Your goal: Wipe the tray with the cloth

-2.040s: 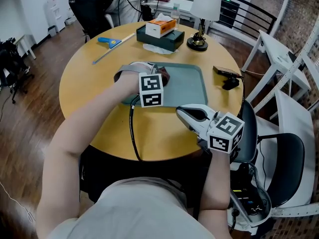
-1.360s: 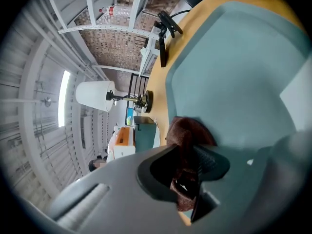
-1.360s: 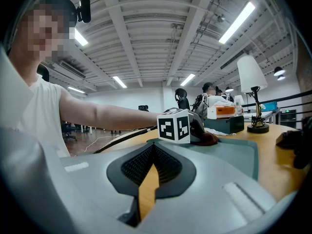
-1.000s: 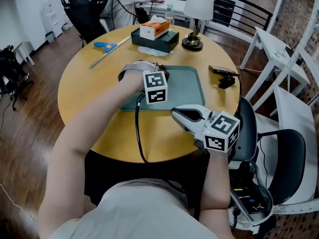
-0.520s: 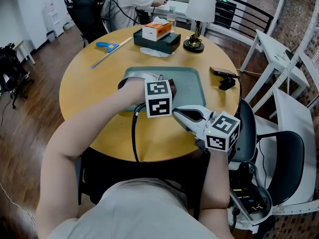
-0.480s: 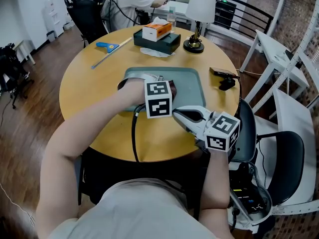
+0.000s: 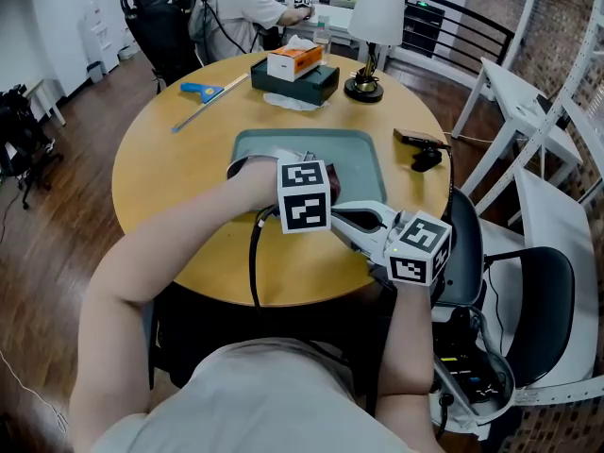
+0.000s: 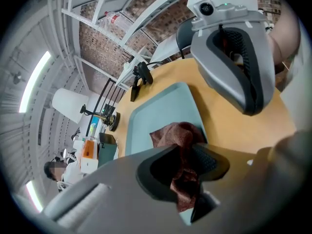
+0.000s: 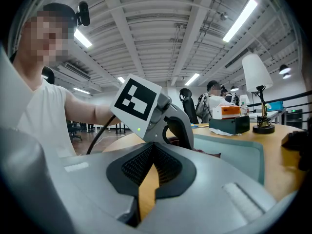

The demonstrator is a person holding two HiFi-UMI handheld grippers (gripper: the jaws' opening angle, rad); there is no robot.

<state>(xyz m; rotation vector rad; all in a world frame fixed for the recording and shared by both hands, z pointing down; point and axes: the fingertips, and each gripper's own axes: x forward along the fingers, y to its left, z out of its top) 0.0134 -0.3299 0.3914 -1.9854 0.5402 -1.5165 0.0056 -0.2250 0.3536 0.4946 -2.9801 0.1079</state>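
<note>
Cloth dragged back toward the near edge of the tray.
The left gripper, pinching the brown cloth, has pulled nearer across the teal tray since two seconds ago; the right gripper, pressed together and empty, stays over the bench beside it.

Round wood worktop: lamp + orange box on dark case at far edge, blue-handled tool far left, black gadget right.
</note>
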